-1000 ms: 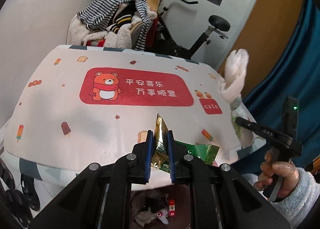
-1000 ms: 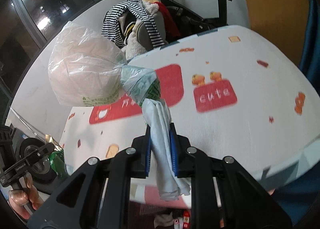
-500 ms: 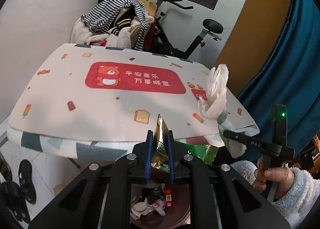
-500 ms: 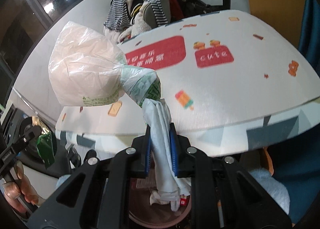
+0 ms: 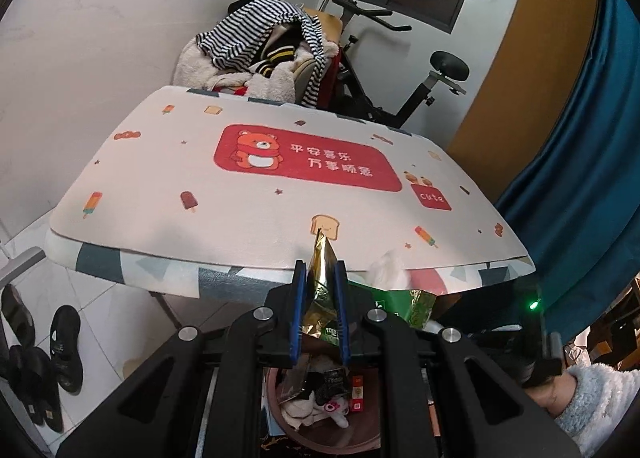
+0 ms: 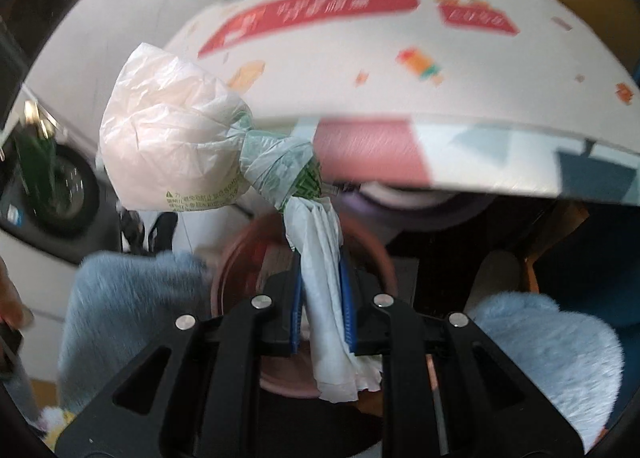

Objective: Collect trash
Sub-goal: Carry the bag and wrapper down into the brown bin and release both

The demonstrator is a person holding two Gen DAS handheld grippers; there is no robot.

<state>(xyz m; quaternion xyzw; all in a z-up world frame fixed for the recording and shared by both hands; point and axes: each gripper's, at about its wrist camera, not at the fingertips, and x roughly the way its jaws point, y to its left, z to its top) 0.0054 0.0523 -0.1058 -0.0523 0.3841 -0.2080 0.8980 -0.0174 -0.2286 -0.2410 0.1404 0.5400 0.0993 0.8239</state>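
Your left gripper (image 5: 319, 312) pitched down, pinching gold-green wrapper (image 5: 320, 298) above bin (image 5: 332, 434); right gripper (image 6: 323, 308), steeper, clamped on knotted plastic bag (image 6: 176, 145).

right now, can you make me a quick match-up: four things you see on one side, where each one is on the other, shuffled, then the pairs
Things:
1. gold and green snack wrapper
2. knotted plastic bag
3. brown bin
4. black shoes

Places:
A. on the tiled floor, left of the table
B. clamped in the right gripper
C. clamped in the left gripper
D. on the floor below both grippers, trash already inside

Pairs: 1-C, 2-B, 3-D, 4-A
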